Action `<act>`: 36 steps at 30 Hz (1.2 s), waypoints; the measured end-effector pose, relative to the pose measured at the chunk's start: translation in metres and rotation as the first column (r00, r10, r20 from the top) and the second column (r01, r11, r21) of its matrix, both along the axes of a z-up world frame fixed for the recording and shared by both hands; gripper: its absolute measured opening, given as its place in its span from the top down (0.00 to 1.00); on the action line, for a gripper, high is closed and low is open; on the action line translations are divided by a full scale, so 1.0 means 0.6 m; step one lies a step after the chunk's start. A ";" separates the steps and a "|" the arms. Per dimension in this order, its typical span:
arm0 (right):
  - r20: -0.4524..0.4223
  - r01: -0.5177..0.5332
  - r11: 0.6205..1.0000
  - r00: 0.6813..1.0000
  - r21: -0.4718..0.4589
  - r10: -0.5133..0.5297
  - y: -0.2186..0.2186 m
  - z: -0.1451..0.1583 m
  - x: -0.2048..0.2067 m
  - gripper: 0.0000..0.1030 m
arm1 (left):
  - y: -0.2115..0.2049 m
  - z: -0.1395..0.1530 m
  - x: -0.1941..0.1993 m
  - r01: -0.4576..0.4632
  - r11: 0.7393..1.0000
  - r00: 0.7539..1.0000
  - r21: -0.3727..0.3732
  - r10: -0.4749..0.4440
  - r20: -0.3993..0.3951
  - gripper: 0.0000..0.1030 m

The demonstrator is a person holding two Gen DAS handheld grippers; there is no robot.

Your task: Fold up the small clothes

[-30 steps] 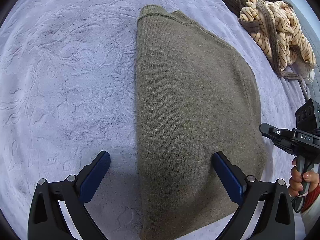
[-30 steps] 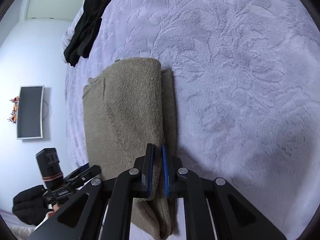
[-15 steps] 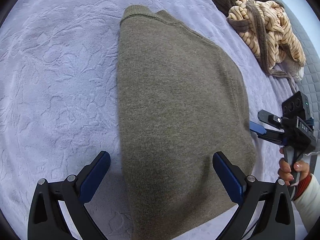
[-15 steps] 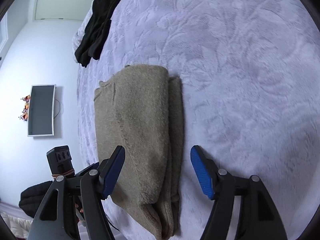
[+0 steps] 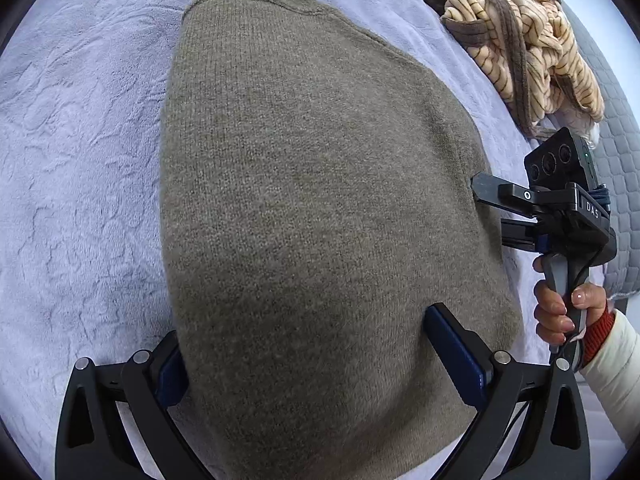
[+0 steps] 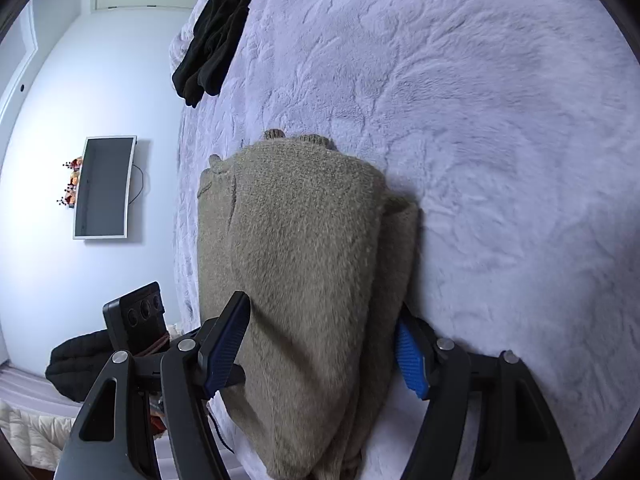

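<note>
While folded sweater (image 6: 304, 264) lies flat — betw. open right gripper (image 6: 320, 344) pads.

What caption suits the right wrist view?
Right gripper, jaws open, straddles the folded olive sweater on the lilac bedspread.

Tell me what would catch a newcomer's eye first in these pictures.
A big olive-brown knit sweater, folded, fills the middle of the pale lilac blanket, with both open claws straddling its near edges. Next, a crumpled cream striped garment lies at the left wrist view's upper right, and a black garment hangs off the bed's far edge.
</note>
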State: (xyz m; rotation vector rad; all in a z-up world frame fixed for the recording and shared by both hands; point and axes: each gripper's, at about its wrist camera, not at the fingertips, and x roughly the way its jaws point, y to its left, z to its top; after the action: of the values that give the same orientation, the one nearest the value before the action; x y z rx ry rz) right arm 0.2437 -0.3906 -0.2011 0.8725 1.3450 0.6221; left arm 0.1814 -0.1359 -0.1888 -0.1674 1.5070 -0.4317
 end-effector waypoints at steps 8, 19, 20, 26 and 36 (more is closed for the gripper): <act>-0.032 0.087 0.996 0.996 0.020 -0.087 -0.011 0.015 -0.025 0.69 | 0.025 0.037 -0.011 -0.037 0.998 0.998 -0.042 0.039 0.054 0.48; 0.000 0.137 0.984 0.990 0.109 -0.138 0.029 0.119 -0.077 0.69 | 0.083 0.140 -0.054 0.001 0.984 0.993 -0.180 0.020 0.117 0.53; 0.000 0.142 0.983 0.990 0.114 -0.143 0.036 0.128 -0.083 0.69 | 0.091 0.149 -0.062 0.008 0.982 0.992 -0.189 0.016 0.126 0.53; 0.002 0.146 0.982 0.989 0.122 -0.147 0.084 0.179 -0.141 0.69 | 0.169 0.202 -0.124 0.006 0.971 0.990 -0.240 0.028 0.140 0.53; -0.002 0.149 0.989 0.989 0.016 -0.149 0.179 0.168 -0.198 0.69 | 0.187 0.171 -0.168 -0.002 0.995 0.986 -0.099 0.019 0.168 0.52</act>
State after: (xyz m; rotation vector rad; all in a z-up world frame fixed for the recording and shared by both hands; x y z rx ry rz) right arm 0.1251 -0.2832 -0.1004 0.9769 1.2637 0.5174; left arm 0.0807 -0.0236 -0.0865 -0.2117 1.3189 -0.5000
